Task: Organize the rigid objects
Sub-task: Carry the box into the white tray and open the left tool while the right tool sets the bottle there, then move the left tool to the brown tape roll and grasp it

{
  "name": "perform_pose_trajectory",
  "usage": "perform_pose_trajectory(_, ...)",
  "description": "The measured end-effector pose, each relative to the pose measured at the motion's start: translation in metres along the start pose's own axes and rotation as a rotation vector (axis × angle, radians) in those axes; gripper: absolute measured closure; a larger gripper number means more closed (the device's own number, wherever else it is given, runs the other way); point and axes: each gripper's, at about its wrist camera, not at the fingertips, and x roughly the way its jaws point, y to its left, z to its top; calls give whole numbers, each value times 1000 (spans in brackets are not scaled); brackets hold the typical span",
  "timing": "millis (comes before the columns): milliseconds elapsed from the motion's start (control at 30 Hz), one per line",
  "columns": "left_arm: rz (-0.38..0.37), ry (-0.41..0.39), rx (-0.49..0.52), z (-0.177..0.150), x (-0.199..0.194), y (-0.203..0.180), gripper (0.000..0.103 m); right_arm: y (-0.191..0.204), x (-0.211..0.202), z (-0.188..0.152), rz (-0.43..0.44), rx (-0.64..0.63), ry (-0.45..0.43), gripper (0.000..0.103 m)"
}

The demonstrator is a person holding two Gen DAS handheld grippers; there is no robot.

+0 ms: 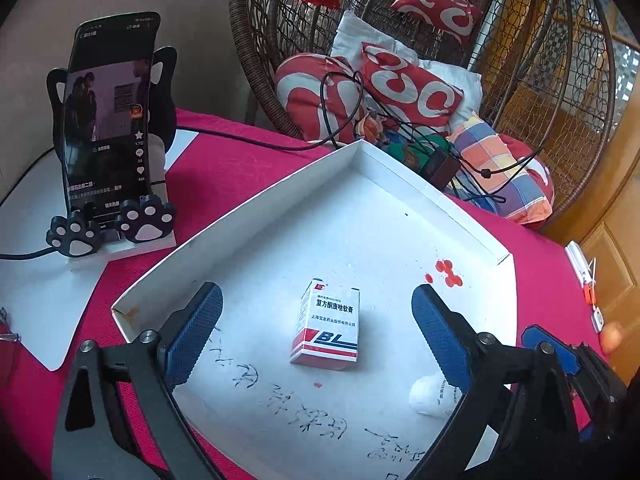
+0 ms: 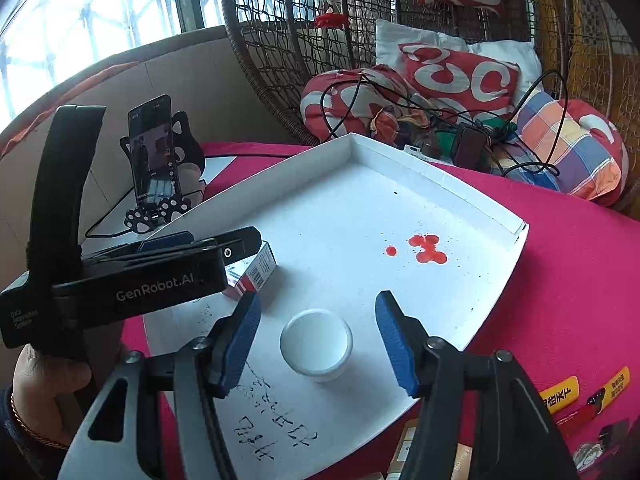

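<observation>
A white shallow tray (image 1: 436,200) lies on the red tablecloth. A small white and red medicine box (image 1: 329,326) lies flat in it, between the open fingers of my left gripper (image 1: 316,328), which hovers over it without touching. A white bottle (image 2: 316,344) stands in the tray, seen from above, between the open fingers of my right gripper (image 2: 318,340). The bottle also shows in the left wrist view (image 1: 430,396), partly hidden by a finger. The left gripper (image 2: 224,252) shows in the right wrist view, over the box (image 2: 256,272).
A phone on a paw-shaped stand (image 1: 108,128) with a cable stands left of the tray. A wicker hanging chair (image 1: 400,60) with cushions and cables is behind. Red stains (image 2: 426,248) mark the tray. Small packets (image 2: 560,394) and boxes lie on the cloth at the front right.
</observation>
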Motion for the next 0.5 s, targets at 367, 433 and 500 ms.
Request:
perform_pose_trajectory(367, -150, -229, -38, -13, -71, -25, 0, -32, -79, -12, 97, 104, -287, 0)
perform_pose_trajectory(433, -185, -294, -33, -15, -86, -30, 0, -44, -98, -14, 120, 141, -362, 0)
perform_pose_trajectory(500, -221, -302, -11, -14, -95, -36, 0, -56, -117, -16, 144, 176, -434, 0)
